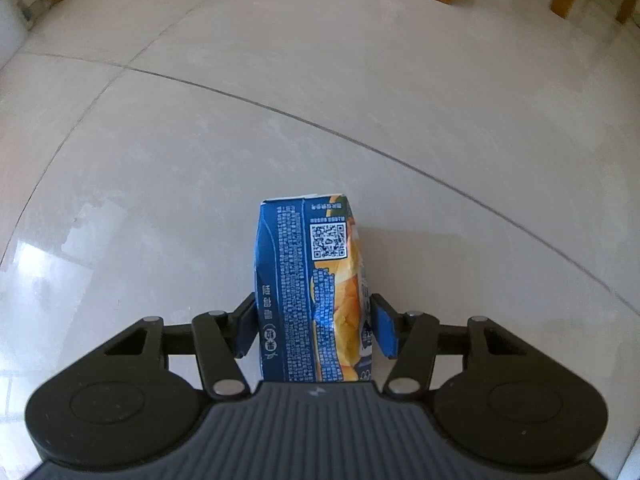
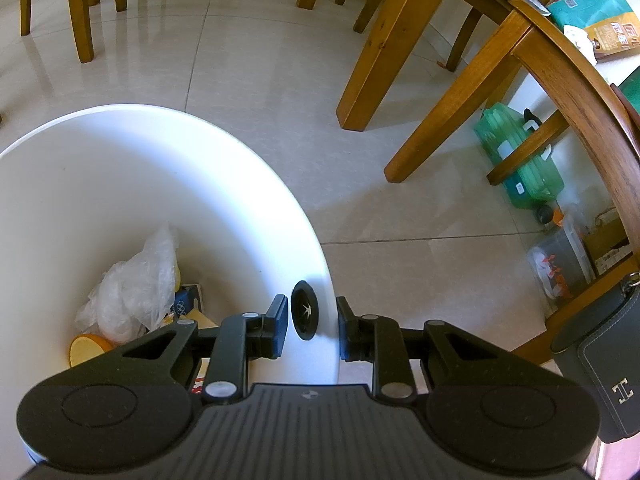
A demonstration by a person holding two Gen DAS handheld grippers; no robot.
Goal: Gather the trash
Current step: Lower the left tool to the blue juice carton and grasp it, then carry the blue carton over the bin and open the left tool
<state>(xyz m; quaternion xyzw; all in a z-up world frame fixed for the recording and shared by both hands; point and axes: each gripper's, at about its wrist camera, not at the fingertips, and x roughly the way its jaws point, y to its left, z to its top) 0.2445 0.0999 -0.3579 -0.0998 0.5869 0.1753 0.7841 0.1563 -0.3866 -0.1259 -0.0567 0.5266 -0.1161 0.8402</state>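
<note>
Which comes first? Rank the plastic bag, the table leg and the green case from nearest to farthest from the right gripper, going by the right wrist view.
1. Plastic bag: inside the white bin, just left of the right gripper.
2. Table leg: ahead on the floor, a little to the right.
3. Green case: far right, behind the chair rails.
</note>
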